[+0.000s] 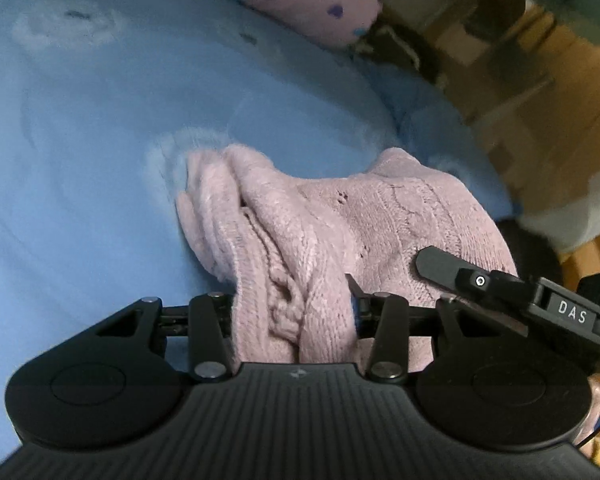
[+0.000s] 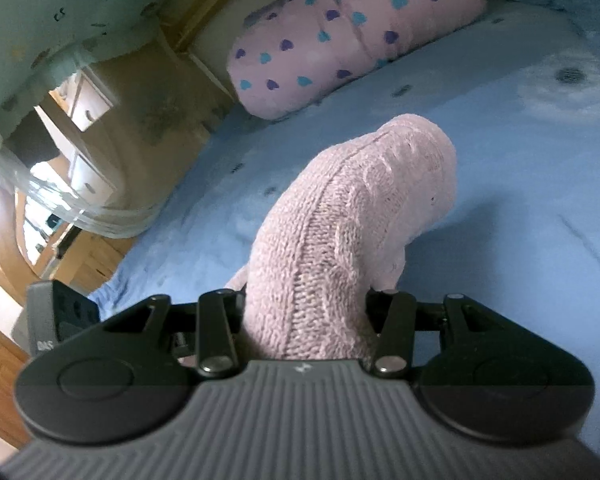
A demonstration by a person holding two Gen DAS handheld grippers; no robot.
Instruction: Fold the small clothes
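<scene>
From the left wrist, the left gripper [image 1: 296,312] pinches a bunched edge of the pink knit sweater [image 1: 340,220] over the blue bed sheet [image 1: 80,160]. The other tool (marked "DAS") pokes in beside it.

From the right wrist, the right gripper [image 2: 306,320] squeezes another sweater part. The thick knit could slip out if both pull apart too hard.

Bedroom, blue bedsheet [image 2: 500,200], heart-print pillow [image 2: 352,36]

We saw soft, dim daylight, brightest at the window [image 2: 4,216] on the left; fisheye edges bent and darkened, backgrounds smeared by motion blur.
</scene>
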